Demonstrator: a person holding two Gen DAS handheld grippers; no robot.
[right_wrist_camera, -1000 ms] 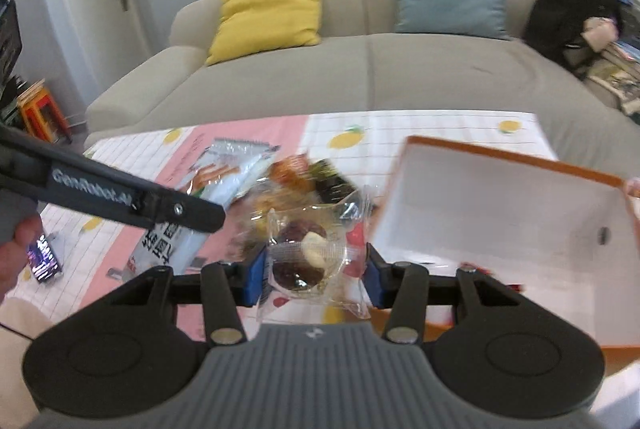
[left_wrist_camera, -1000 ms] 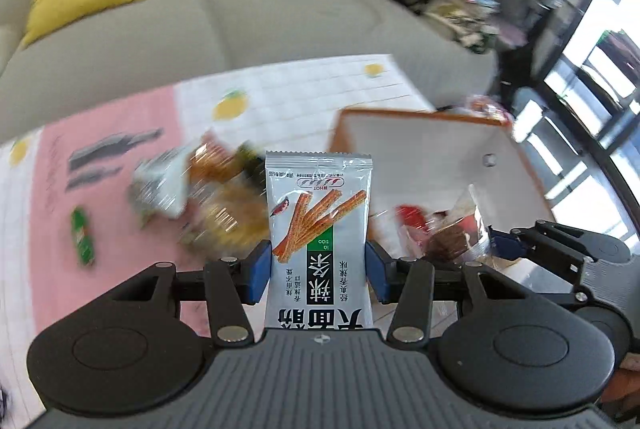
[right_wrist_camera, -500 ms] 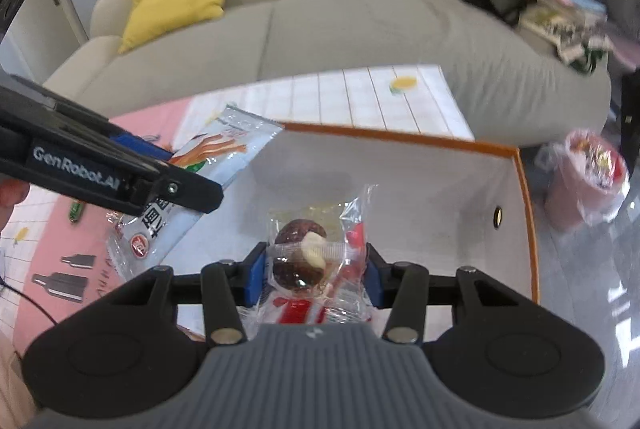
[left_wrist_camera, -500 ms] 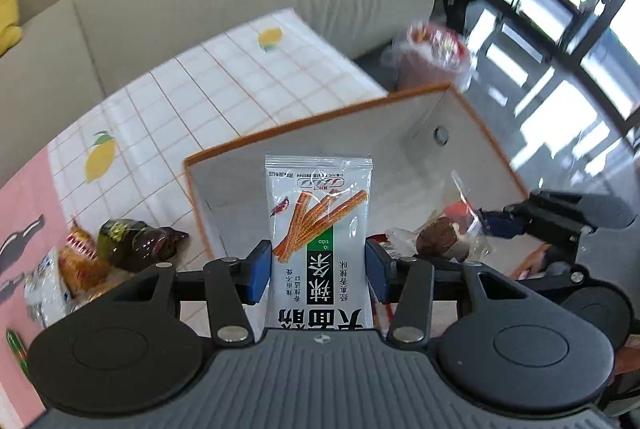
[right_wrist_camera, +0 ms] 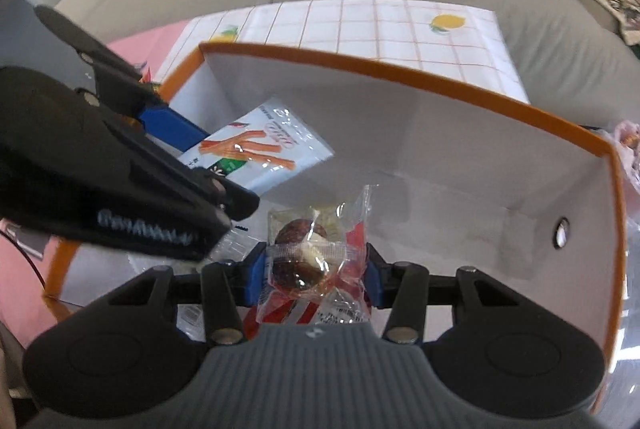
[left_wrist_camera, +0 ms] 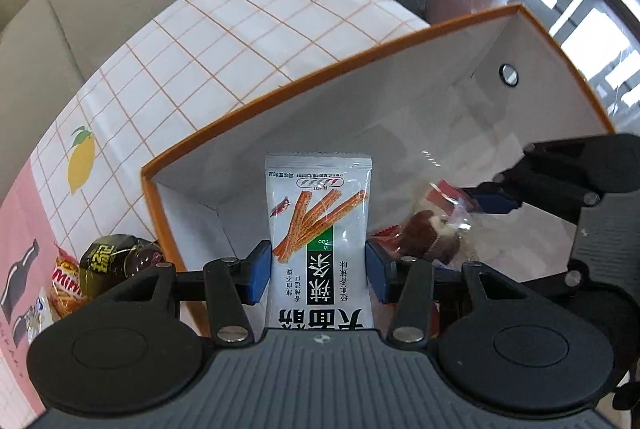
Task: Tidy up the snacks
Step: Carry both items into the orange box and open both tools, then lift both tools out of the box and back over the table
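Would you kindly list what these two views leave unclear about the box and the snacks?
- Box floor, both views: largely hidden by gripper bodies and held packets.
- Snacks outside the box, left wrist view: covered by the gripper body.
- Small clear wrappers, right wrist view: too blurred to identify.

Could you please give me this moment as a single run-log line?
left gripper: shut on spicy-strip packet | right gripper: shut on clear candy pack | both over orange-rimmed box | release: not yet

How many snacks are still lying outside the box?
3 at least: a dark green round packet, an orange packet and a pale one, all by the box's left corner; others may be hidden.
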